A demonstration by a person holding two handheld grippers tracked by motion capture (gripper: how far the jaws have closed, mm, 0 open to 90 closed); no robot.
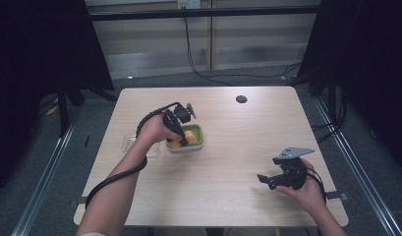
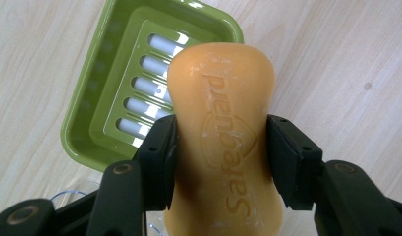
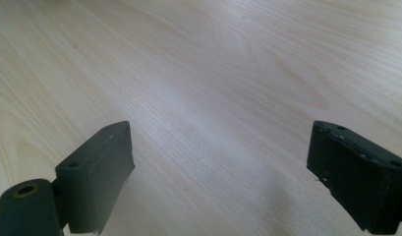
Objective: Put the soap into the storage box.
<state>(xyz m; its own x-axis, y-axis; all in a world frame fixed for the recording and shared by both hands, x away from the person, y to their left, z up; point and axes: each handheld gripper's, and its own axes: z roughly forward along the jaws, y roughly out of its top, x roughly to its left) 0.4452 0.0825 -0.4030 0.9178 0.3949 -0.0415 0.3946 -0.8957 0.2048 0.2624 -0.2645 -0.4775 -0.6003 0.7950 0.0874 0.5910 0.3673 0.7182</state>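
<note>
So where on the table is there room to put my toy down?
Plenty of bare table lies between the green soap dish and the right tongs, and along the far edge beside the small black disc. It is crowded at the dish, where the left tongs hold the orange soap beside a clear lid.
</note>
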